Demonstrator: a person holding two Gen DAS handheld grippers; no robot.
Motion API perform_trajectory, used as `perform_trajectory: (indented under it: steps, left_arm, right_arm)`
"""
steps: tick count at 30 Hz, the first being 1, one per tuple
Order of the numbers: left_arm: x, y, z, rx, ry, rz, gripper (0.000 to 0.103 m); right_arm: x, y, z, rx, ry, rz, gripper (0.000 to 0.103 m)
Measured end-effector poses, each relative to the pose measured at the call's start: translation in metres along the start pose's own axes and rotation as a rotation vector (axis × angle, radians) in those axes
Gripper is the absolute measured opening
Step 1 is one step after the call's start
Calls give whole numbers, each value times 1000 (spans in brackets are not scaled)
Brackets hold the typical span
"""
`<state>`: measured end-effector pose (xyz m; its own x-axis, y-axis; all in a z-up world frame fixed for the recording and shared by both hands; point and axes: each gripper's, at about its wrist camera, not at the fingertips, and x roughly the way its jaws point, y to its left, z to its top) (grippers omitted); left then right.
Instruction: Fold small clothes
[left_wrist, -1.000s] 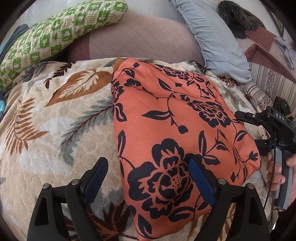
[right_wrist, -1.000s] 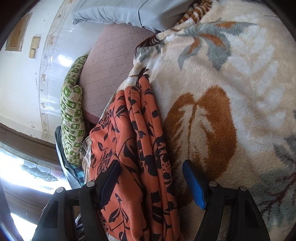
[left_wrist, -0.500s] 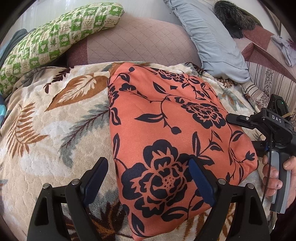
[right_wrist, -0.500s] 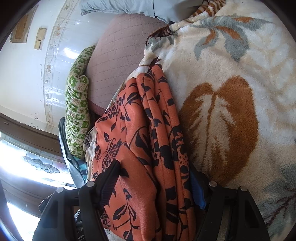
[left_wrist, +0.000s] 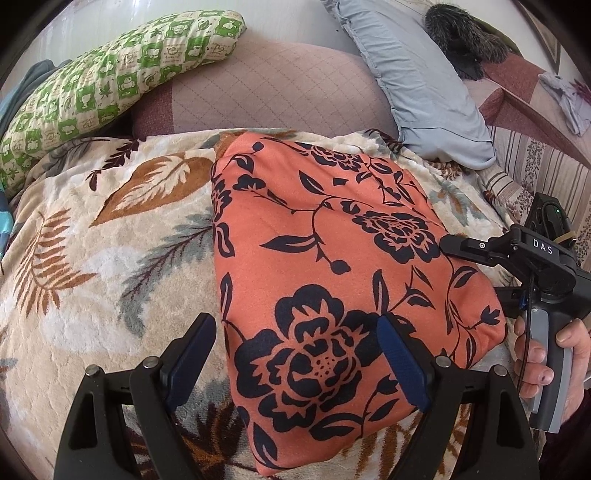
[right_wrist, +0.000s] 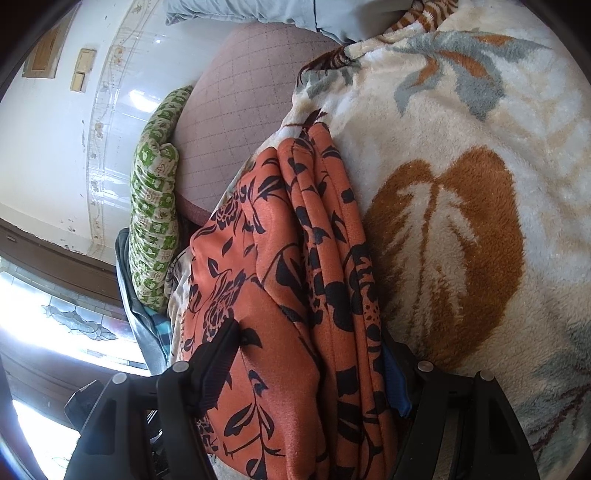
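the folded orange floral garment (left_wrist: 332, 266) lies on the leaf-patterned fleece blanket (left_wrist: 92, 266). the left gripper (left_wrist: 295, 354) hovers over its near corner, jaws wide apart and gripping nothing. the right gripper (right_wrist: 310, 354) straddles the garment's stacked edge; whether its pads press the cloth cannot be told.

Bed covered by a cream fleece blanket (left_wrist: 110, 266) with brown and grey leaf print. Lying on the blanket – a folded orange cloth (left_wrist: 332, 258) with dark flowers, layers stacked at one edge (right_wrist: 325, 258). Behind it a quilted mauve cushion (left_wrist: 277, 88), a green checked pillow (left_wrist: 110, 81) and a pale blue pillow (left_wrist: 417, 81).
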<state>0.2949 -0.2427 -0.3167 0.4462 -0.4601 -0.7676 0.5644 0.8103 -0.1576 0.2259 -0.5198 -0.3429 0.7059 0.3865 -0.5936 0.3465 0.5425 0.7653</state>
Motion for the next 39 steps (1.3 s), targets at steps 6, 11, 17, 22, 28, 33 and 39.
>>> perform_trajectory:
  steps: [6, 11, 17, 22, 28, 33, 39]
  left_arm:
    - [4, 1, -1, -8, 11, 1, 89]
    - [3, 2, 0, -9, 8, 0, 89]
    - [-12, 4, 7, -12, -29, 45, 89]
    - [-27, 10, 15, 2, -80, 187, 89]
    - [-8, 28, 8, -13, -19, 269, 89]
    - [-4, 24, 5, 29, -17, 275, 89]
    - [-18, 32, 14, -45, -44, 201, 89]
  right_arm:
    - [1, 1, -1, -4, -3, -5, 73]
    - [0, 2, -1, -3, -7, -5, 73]
    - [-30, 32, 0, -136, -164, -126, 73]
    - [-49, 82, -18, -342, -286, -215, 73]
    - [-15, 100, -43, -474, -151, -300, 30]
    - [15, 87, -48, -494, -35, -351, 29]
    - [-12, 86, -33, -420, -79, -244, 32]
